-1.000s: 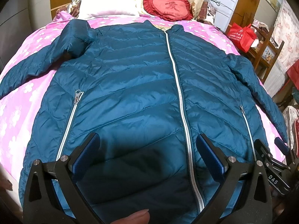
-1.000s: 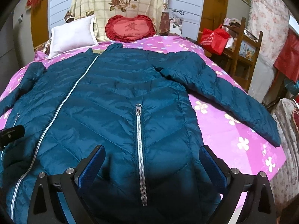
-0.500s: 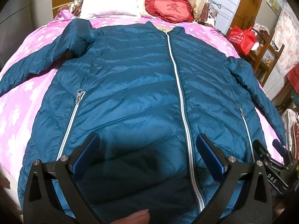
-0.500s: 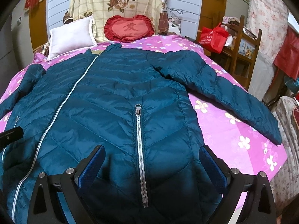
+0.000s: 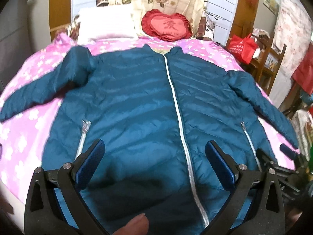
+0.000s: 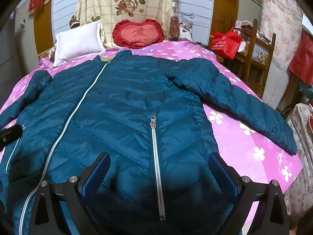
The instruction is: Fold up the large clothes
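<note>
A teal quilted puffer jacket (image 5: 137, 107) lies flat and zipped on a pink flowered bed (image 5: 25, 137), collar at the far end, both sleeves spread out. It also shows in the right wrist view (image 6: 127, 107). My left gripper (image 5: 154, 156) is open and empty above the jacket's lower front, left of the white centre zipper (image 5: 176, 98). My right gripper (image 6: 158, 168) is open and empty above the hem, straddling the right pocket zipper (image 6: 155, 146). The right sleeve (image 6: 244, 101) stretches to the bed's right edge.
A white pillow (image 5: 105, 25) and a red heart cushion (image 5: 166, 25) lie at the head of the bed. A wooden shelf with a red bag (image 6: 225, 41) stands to the right. The bed's right edge (image 6: 293, 172) drops off near the sleeve cuff.
Both grippers have pulled back and risen a little, so more of the jacket and the headboard shows. The left view is blurred by motion. The jacket has not moved.
</note>
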A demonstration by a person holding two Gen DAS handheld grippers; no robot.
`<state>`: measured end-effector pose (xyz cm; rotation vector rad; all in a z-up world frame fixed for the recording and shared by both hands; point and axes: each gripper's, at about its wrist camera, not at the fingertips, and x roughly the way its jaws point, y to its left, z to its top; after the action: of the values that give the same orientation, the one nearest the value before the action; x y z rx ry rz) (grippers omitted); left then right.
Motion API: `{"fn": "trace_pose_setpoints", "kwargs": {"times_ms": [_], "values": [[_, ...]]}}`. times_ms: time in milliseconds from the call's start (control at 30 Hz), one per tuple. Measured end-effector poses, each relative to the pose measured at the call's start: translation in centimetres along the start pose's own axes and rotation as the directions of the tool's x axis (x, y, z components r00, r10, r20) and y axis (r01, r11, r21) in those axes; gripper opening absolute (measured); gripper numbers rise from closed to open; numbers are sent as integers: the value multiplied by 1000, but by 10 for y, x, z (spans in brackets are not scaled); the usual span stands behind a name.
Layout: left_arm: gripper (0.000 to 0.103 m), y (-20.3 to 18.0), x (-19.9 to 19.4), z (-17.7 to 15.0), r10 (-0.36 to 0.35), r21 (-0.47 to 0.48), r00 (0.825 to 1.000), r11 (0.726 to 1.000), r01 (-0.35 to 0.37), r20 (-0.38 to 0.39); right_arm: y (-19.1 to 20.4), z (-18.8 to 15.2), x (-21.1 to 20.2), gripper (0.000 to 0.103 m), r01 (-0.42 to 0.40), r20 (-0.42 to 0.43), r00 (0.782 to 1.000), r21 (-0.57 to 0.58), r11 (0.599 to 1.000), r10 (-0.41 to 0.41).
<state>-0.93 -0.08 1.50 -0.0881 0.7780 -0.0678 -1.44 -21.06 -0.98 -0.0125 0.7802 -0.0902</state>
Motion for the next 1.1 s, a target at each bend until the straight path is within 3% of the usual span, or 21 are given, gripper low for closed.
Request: {"fn": "trace_pose_setpoints", "kwargs": {"times_ms": [267,467,667,833,1100], "values": [[103,0,10,0,145,102,989,984,-143,-16,-1,3,-24,99,-74,137,988,0,997,73],[103,11,17,4,139,91,990,987,-136,-22,3,5,-15,99,-128,131,983,14,992,126],[103,25,24,16,125,74,992,990,-123,-19,15,6,-9,99,-126,121,985,-15,992,126],[103,39,38,31,165,86,986,983,-162,-22,21,6,-2,99,-111,102,988,-21,994,113],[103,76,96,48,192,65,973,981,-185,-131,29,11,12,99,-94,78,992,-11,996,94]]}}
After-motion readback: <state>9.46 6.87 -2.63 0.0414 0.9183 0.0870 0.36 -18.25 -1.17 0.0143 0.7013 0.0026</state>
